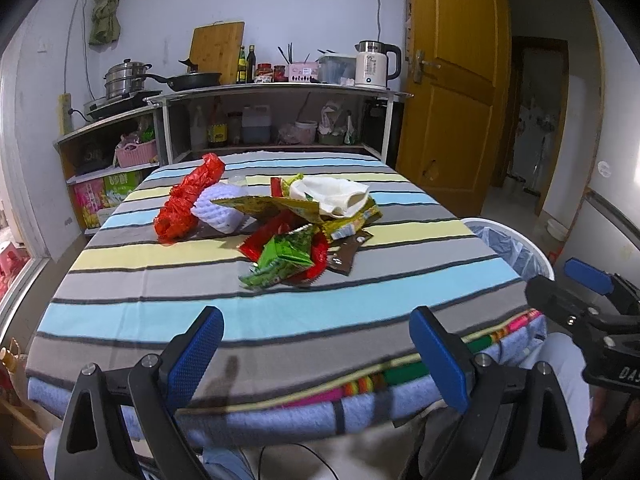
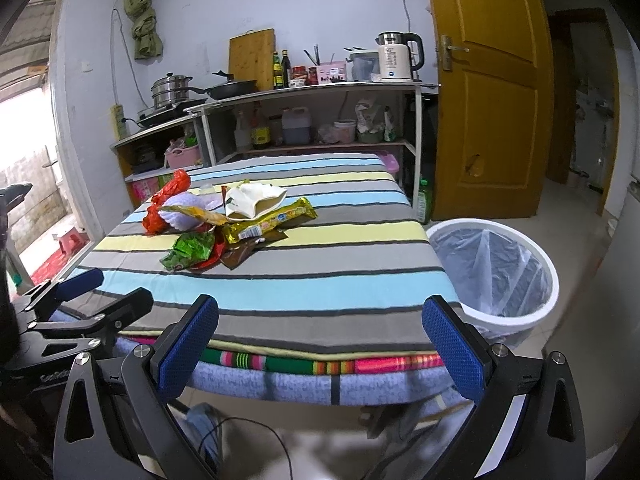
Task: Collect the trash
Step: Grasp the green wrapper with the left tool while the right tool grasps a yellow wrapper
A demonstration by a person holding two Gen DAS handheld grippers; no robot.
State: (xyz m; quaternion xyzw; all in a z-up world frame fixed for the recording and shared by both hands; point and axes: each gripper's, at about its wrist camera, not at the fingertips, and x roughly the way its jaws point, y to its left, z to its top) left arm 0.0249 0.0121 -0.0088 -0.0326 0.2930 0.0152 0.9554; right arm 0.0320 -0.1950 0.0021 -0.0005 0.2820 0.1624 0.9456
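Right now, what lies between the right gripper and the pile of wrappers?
Only bare striped tablecloth. In the right wrist view the open right gripper sits at the table's near edge, and nothing lies on the cloth before the wrapper pile.

This is a kitchen in a home. Far ahead of the fingers, a shelf by the wall holds a steel pot, a black pan, a white kettle and sauce bottles. A wooden cutting board leans behind them. A yellow door stands to the right.
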